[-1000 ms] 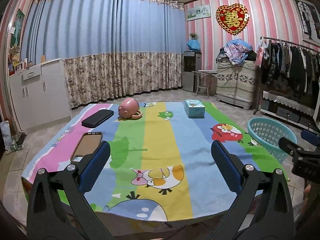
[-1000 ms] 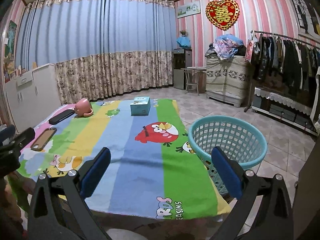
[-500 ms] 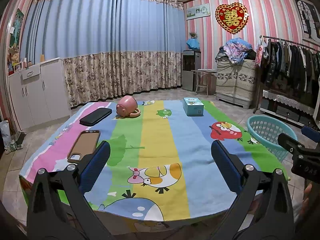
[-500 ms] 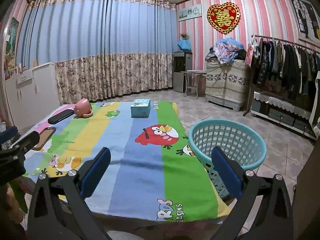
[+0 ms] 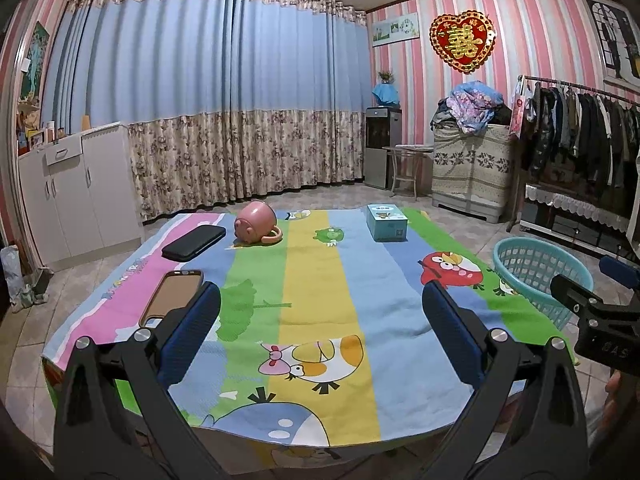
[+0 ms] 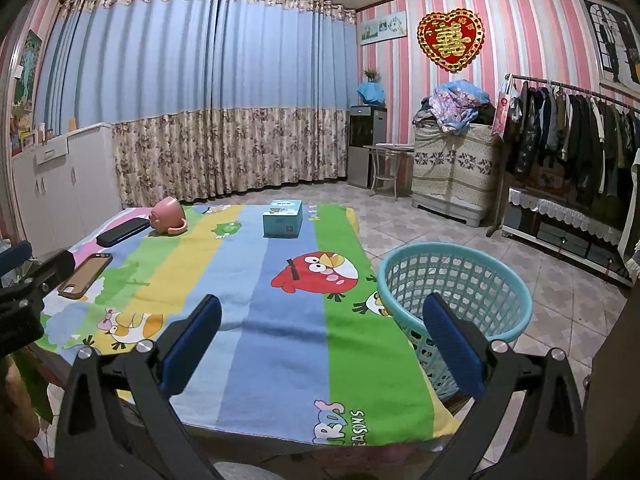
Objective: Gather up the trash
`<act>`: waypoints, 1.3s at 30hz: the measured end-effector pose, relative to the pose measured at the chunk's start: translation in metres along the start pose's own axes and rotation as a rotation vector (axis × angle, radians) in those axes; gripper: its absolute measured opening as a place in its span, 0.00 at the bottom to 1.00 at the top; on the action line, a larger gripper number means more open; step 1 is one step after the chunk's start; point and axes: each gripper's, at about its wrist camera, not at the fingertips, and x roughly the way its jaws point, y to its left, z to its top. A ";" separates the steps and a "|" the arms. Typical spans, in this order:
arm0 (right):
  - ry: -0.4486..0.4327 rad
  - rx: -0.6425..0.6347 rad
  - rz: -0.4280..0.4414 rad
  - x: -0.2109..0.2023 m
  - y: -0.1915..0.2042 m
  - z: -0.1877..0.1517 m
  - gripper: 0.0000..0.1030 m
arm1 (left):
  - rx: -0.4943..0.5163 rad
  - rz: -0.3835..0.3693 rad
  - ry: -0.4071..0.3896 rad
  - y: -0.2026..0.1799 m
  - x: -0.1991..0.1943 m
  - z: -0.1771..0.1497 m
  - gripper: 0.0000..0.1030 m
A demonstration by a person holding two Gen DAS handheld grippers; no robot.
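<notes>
left gripper (image 5: pixel 320 320): jaws spread wide, nothing between the blue pads, held above the near edge of the table.
right gripper (image 6: pixel 322 324): also wide open and empty, over the table's near right corner.
table cover (image 5: pixel 312 280): striped cartoon cloth, lying flat.
pink cup (image 5: pixel 256 227): tipped on its side at the far end, handle toward the middle.
black case (image 5: pixel 194 242): flat, just left of the cup.
brown phone case (image 5: pixel 172 296): flat on the pink stripe, near the left gripper's left finger.
teal box (image 5: pixel 387 222): upright at the far right side of the cloth.
basket (image 6: pixel 456 280): teal mesh, on the floor beside the table's right edge; what lies inside cannot be told.
</notes>
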 end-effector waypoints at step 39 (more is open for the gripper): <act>0.002 -0.012 0.000 -0.004 -0.003 0.006 0.96 | 0.003 0.009 -0.023 0.002 -0.009 0.006 0.95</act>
